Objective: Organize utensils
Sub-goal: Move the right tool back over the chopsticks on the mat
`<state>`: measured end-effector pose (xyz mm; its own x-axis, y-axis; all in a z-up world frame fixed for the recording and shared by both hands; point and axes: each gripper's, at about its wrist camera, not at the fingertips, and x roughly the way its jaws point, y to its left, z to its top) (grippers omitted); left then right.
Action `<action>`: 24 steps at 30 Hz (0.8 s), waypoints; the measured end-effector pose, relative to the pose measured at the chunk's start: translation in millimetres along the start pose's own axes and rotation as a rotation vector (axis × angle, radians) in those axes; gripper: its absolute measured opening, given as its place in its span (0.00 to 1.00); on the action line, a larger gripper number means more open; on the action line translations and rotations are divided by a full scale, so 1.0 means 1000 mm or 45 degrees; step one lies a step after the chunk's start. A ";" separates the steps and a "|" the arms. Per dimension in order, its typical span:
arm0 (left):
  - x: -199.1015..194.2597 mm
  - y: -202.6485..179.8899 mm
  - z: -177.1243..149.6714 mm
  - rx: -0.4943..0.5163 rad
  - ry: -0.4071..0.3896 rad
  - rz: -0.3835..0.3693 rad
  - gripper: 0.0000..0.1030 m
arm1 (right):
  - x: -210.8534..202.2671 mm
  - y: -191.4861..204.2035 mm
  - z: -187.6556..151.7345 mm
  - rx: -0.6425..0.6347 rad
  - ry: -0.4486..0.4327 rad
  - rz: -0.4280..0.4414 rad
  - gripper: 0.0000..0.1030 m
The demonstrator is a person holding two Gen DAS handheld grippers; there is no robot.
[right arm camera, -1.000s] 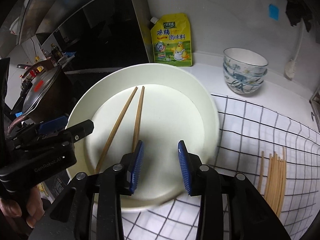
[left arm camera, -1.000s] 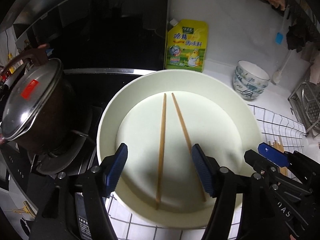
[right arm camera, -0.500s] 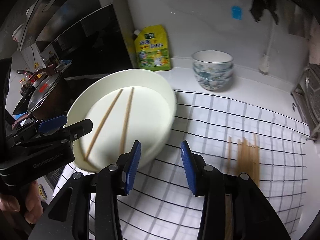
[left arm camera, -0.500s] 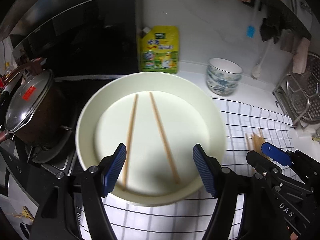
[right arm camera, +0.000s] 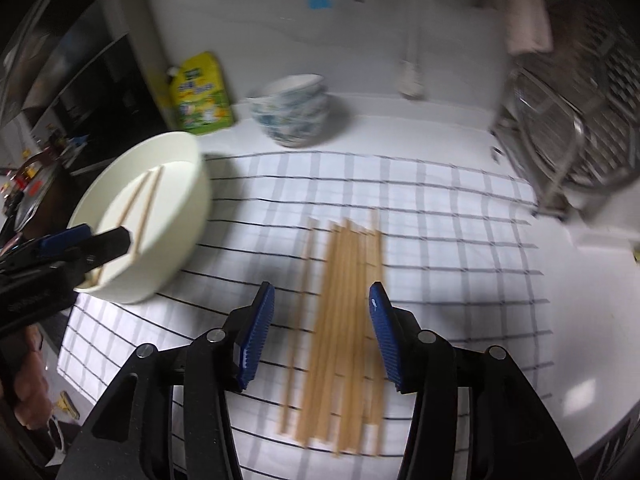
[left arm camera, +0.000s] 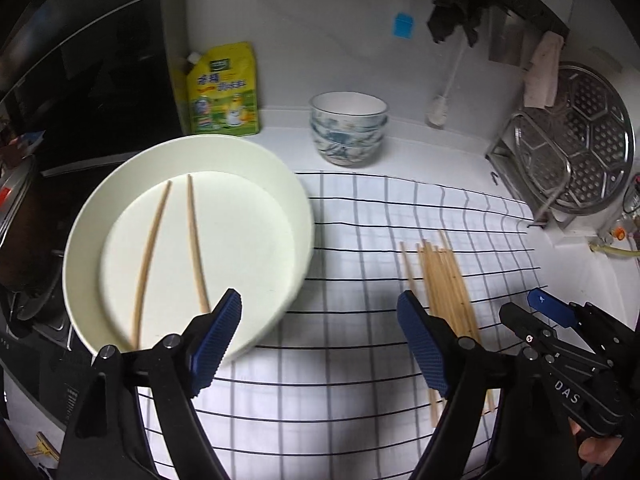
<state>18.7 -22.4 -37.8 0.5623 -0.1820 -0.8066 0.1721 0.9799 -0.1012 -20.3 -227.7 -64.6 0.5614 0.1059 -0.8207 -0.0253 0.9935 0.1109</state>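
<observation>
A large white plate (left arm camera: 276, 184) lies at the left on a checked cloth (left arm camera: 352, 392), with two wooden chopsticks (left arm camera: 150, 248) in it. The plate also shows in the right wrist view (right arm camera: 176, 208). Several loose chopsticks (right arm camera: 344, 304) lie in a bundle on the cloth; they show in the left wrist view (left arm camera: 448, 280) too. My left gripper (left arm camera: 320, 338) is open and empty above the cloth by the plate's right rim. My right gripper (right arm camera: 322, 330) is open and empty, low over the bundle.
A yellow seasoning pouch (left arm camera: 224, 88) leans on the back wall. Stacked patterned bowls (left arm camera: 348, 128) stand behind the cloth. A metal dish rack (left arm camera: 572, 160) stands at the right. A stove with a lidded pot (left arm camera: 12, 196) is at the left edge.
Both grippers have moved right, away from the plate. The right gripper now hangs over the loose chopstick bundle and its jaws stand wider. The plate's two chopsticks have not moved.
</observation>
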 end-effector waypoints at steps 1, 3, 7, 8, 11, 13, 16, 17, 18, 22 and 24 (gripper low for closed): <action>0.002 -0.005 0.000 0.005 0.001 -0.005 0.77 | 0.000 -0.009 -0.003 0.011 0.003 -0.014 0.50; 0.006 -0.017 -0.002 0.021 0.012 -0.022 0.78 | 0.000 -0.023 -0.009 0.025 0.012 -0.040 0.51; 0.017 -0.039 -0.006 0.047 0.037 -0.053 0.78 | 0.007 -0.046 -0.021 0.040 0.042 -0.064 0.51; 0.021 -0.044 -0.008 0.052 0.045 -0.060 0.78 | 0.009 -0.049 -0.024 0.040 0.052 -0.070 0.51; 0.030 -0.054 -0.012 0.061 0.068 -0.067 0.78 | 0.020 -0.060 -0.033 0.041 0.090 -0.077 0.51; 0.038 -0.060 -0.015 0.065 0.093 -0.063 0.78 | 0.028 -0.063 -0.038 0.037 0.118 -0.072 0.51; 0.052 -0.065 -0.022 0.063 0.131 -0.048 0.80 | 0.041 -0.068 -0.043 0.030 0.137 -0.059 0.52; 0.057 -0.066 -0.025 0.061 0.144 -0.034 0.80 | 0.044 -0.068 -0.045 0.027 0.143 -0.056 0.54; 0.060 -0.066 -0.026 0.062 0.153 -0.028 0.80 | 0.048 -0.069 -0.047 0.023 0.151 -0.055 0.54; 0.072 -0.069 -0.033 0.073 0.177 0.006 0.80 | 0.063 -0.070 -0.054 0.014 0.171 -0.052 0.54; 0.077 -0.069 -0.036 0.072 0.186 0.018 0.80 | 0.070 -0.071 -0.056 0.008 0.183 -0.068 0.54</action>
<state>21.5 -101.3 -113.8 0.4418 -0.1506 -0.8844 0.2126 0.9753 -0.0599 -25.2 -288.6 -161.7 0.4374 0.0582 -0.8974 0.0066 0.9977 0.0679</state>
